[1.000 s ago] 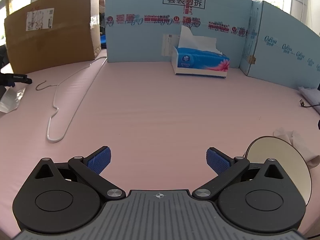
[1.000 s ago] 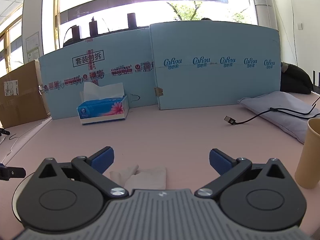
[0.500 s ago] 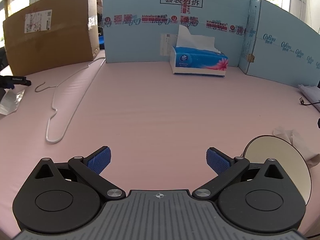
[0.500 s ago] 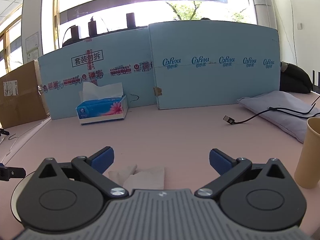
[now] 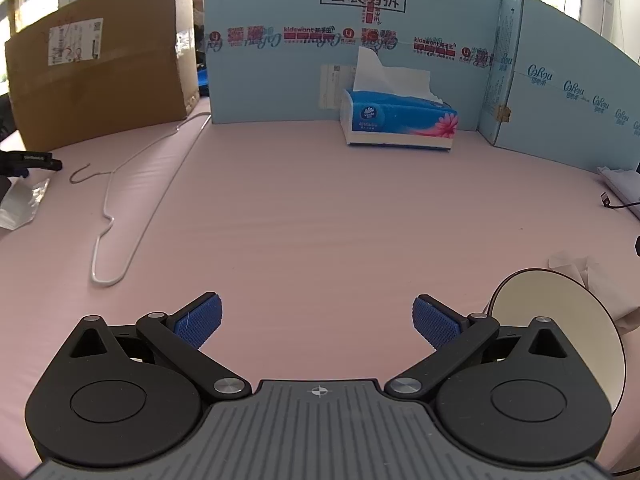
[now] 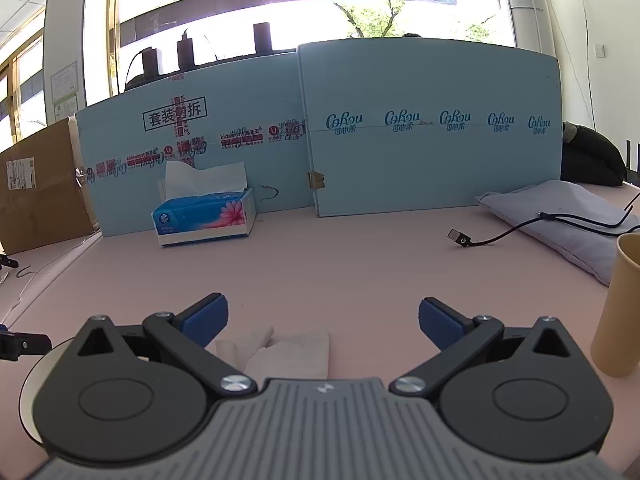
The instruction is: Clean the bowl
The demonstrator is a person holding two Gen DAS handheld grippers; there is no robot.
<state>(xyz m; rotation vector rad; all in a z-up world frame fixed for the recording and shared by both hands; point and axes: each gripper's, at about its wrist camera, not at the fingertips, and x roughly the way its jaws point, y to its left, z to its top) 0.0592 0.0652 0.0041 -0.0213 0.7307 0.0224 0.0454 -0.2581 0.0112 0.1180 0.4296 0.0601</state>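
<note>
Now hovering low over pink table, left gripper and right gripper both spread wide, grasping nothing. Sitting near right: bowl, tissue just beside, likely readied for wiping.

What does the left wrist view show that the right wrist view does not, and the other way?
Only the left wrist view: the whole wire hanger and most of the bowl. Only the right wrist view: the paper cup, the pillow and the cable plug. Both: the tissue box, the loose tissue beside the bowl, the blue boards, and an open gripper, left and right.
</note>
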